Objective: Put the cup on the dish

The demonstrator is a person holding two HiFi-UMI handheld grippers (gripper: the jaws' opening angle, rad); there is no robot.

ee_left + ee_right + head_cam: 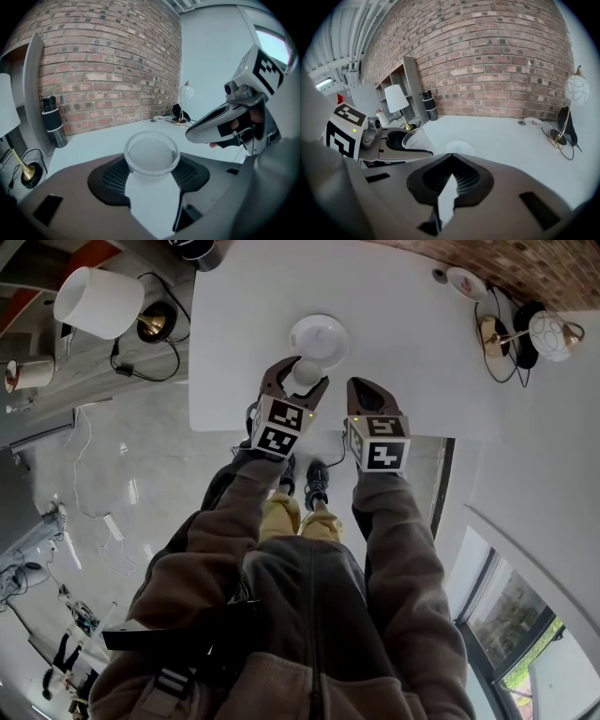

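A small white cup [303, 372] is clamped between the jaws of my left gripper [300, 381], just in front of a white dish [319, 337] on the white table [403, 343]. In the left gripper view the cup [151, 157] sits upright and empty between the jaws, held above the table. My right gripper [371, 390] hovers to the right of the cup, shut with nothing in it. In the right gripper view the dish [458, 148] lies just beyond its closed tips, and the left gripper with the cup [411, 138] is at the left.
A white-shaded lamp [97, 301] and cables stand off the table's left. A dark flask [202, 251] is at the back edge, a small plate [466, 282] and a globe lamp [550, 334] at the back right. The table's front edge [225, 426] runs under the grippers.
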